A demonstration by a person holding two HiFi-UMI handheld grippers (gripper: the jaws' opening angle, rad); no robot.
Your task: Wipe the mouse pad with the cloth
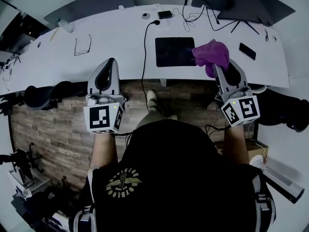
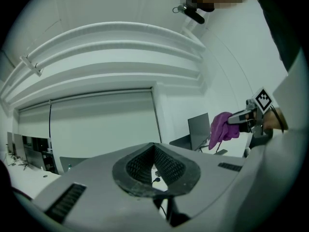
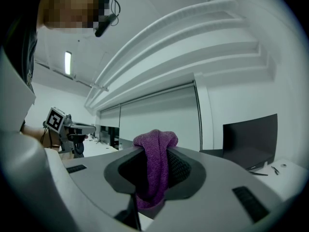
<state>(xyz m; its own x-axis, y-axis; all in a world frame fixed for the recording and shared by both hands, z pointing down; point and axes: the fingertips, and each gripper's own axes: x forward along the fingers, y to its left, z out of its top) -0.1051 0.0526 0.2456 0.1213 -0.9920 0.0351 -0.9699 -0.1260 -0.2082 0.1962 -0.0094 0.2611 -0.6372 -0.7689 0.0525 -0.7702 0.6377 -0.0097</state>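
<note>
Your left gripper [image 1: 111, 64] hung left of the mouse pad [image 1: 173, 51], jaws pressed together and empty. Your right gripper [image 1: 221, 70] pinched the cloth [image 1: 212, 53] over the pad's right edge. Soft and light, it probably handled best gripped by a bunched fold.

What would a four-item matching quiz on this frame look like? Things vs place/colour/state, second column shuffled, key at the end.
Things
1. cloth
2. mouse pad
3. left gripper
4. glasses

Place, colour or state
A. jaws together, nothing between them
B. lying on the left part of the desk
C. purple, pinched in the right gripper
D. black, flat on the desk near its front edge

Pairs: 1-C, 2-D, 3-A, 4-B
</note>
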